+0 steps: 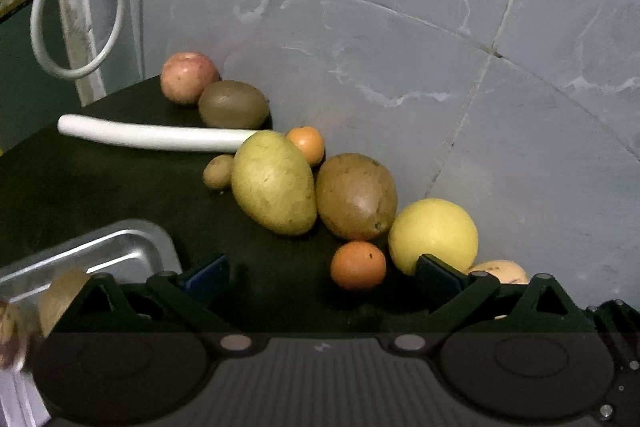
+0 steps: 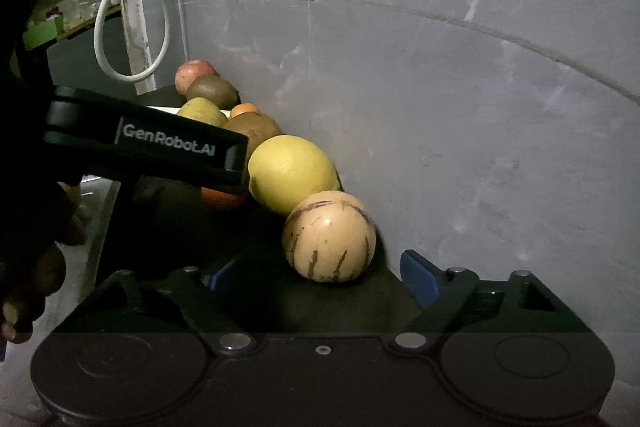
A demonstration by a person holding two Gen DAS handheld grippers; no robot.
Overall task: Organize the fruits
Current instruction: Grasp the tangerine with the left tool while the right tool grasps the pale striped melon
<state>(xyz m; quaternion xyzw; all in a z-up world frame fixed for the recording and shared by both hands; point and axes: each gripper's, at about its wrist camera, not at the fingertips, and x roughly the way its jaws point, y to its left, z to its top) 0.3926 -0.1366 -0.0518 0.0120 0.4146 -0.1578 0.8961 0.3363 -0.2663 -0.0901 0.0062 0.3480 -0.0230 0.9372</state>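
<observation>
**Fruit lined along the wall**

The fruit row, from apple [image 1: 189, 77] to striped melon [image 2: 329, 236], was seen against the wall on a dark mat [image 1: 120, 179]. Both grippers, left [image 1: 320, 277] and right [image 2: 316, 273], were held spread and empty; a tray [image 1: 132, 251] was seen nearby.

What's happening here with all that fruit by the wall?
A person holds a two-finger gripper in each hand over a row of fruit against the wall. The left gripper hangs open near a small orange and a yellow citrus; the right gripper stands open before a striped melon. Nothing is gripped yet. A metal tray waits at left.
</observation>
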